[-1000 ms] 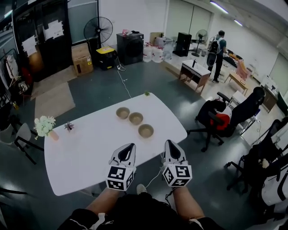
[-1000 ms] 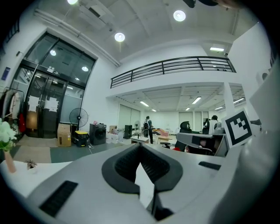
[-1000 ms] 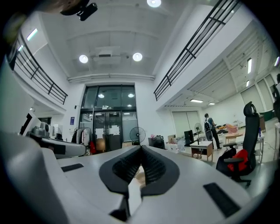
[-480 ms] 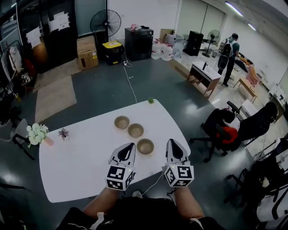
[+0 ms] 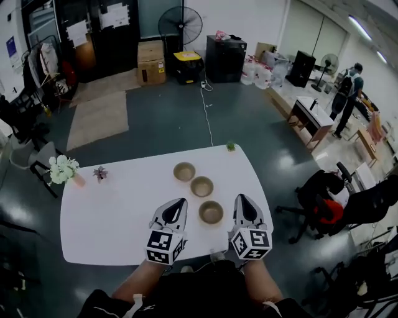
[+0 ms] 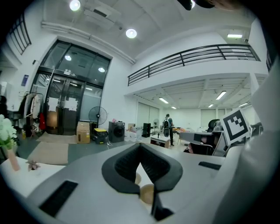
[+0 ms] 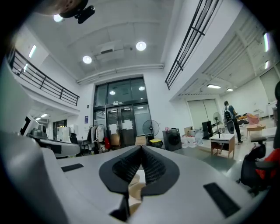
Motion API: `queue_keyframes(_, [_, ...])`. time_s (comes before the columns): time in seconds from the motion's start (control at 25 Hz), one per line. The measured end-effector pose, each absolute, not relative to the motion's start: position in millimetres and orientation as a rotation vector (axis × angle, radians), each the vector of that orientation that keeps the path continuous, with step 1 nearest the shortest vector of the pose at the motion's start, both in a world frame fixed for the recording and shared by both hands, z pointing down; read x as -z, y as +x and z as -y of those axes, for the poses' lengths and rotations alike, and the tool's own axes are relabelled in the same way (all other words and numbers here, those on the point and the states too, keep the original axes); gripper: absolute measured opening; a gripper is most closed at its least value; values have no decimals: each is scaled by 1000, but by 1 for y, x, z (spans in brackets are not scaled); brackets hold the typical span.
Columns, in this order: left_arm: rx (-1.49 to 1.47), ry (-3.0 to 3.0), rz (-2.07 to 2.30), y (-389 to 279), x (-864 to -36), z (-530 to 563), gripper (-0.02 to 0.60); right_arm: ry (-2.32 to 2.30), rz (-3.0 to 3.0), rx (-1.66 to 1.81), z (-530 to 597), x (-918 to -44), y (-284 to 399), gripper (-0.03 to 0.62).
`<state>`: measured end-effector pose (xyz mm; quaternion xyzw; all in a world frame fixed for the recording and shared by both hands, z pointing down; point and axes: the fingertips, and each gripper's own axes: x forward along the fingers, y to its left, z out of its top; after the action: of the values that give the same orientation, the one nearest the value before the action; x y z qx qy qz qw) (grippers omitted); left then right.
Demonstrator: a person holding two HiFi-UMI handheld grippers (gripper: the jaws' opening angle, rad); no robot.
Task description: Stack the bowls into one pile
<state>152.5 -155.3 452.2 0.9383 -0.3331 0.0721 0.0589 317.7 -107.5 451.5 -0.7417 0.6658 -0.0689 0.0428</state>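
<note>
Right now, the three bowls sit in a slanted row on the white surface [image 5: 112, 205], each apart from the others and none stacked. The nearest bowl [image 5: 211, 213] lies between your two tools. It is just to the right of the left hand-held gripper [image 5: 180, 203] and just to the left of the right hand-held gripper [image 5: 240, 199], and it touches neither. The middle bowl [image 5: 202, 186] is ahead of both tips. The far bowl [image 5: 185, 171] is farther ahead again, more in line with the left hand-held gripper.

No writing can be read. The left cube [image 5: 166, 246] and the right cube [image 5: 250, 242] carry only black-and-white square markers. The paper sheets [image 5: 115, 15] on the dark doors far ahead are too small to make out.

Your left hand-held gripper has its jaws closed tip to tip with nothing clamped. In its own view the nearest bowl only shows through the opening behind the tips. Your right hand-held gripper is likewise closed on nothing, with a bowl showing below its tips.
</note>
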Motion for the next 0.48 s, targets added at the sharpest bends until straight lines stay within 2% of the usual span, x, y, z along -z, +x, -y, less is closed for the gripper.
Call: queue_keyframes(0.48, [-202,2664,1346,137,-457,182,12,-2057,-2332,226,174,-461,317,17])
